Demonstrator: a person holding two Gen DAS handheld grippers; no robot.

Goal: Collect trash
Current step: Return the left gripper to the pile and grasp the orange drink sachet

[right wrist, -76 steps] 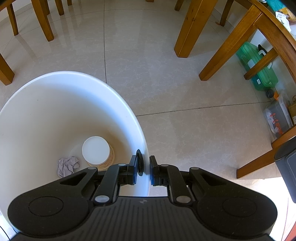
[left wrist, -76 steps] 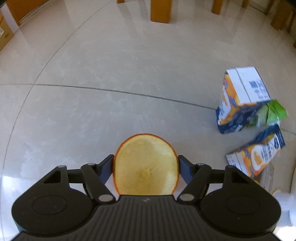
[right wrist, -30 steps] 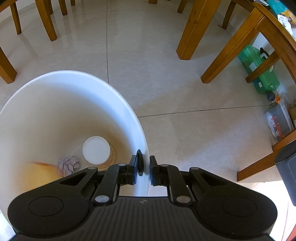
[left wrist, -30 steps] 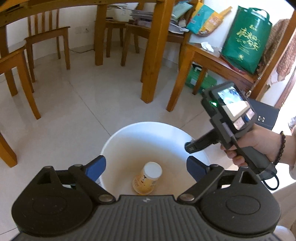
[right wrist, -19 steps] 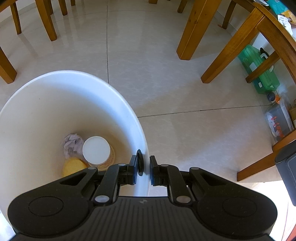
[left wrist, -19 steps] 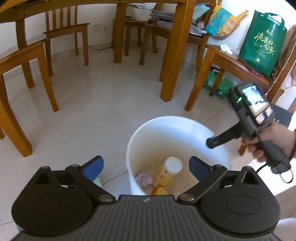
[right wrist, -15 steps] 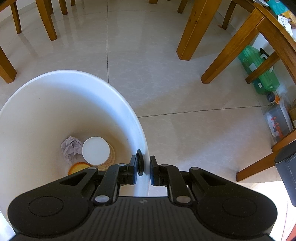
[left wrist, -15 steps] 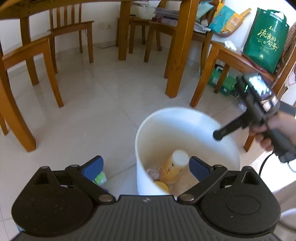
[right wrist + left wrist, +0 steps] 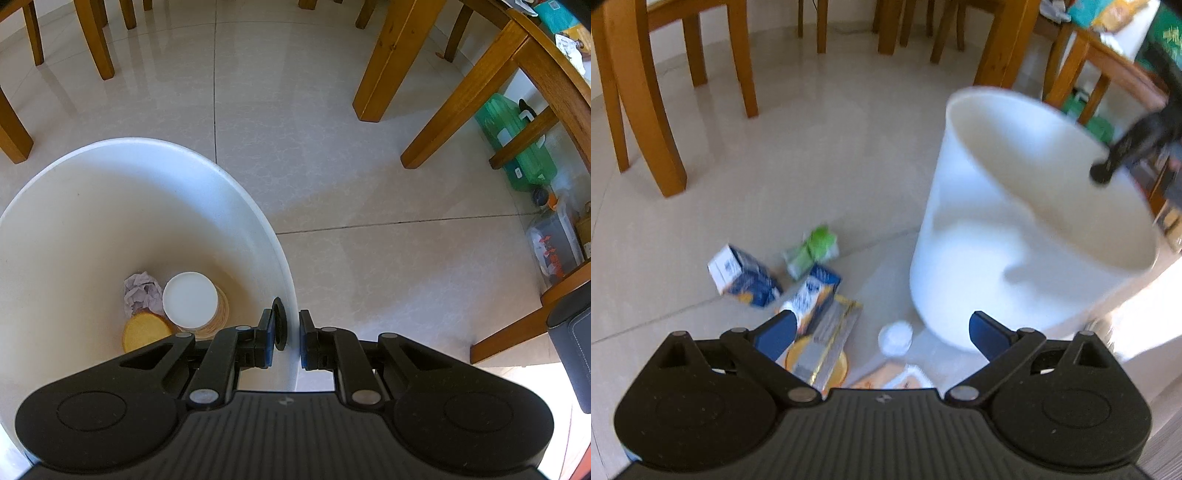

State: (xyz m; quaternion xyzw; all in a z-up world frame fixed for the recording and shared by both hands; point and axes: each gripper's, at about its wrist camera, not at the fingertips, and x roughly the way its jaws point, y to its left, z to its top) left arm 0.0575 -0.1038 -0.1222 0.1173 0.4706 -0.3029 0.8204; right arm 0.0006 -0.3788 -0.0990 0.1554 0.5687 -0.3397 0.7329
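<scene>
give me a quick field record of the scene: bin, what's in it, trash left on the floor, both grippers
bin: white bin, upright on tiled floor
in bin: paper cup, orange peel, crumpled paper
on floor: two blue-orange cartons, green wrapper, foil packet, small white lid
left gripper: jaws wide, empty, over the floor trash
right gripper: jaws clamped on the bin's rim

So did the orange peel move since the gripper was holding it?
Yes. The orange peel now lies at the bottom of the white bin, beside the cup and crumpled paper.
</scene>
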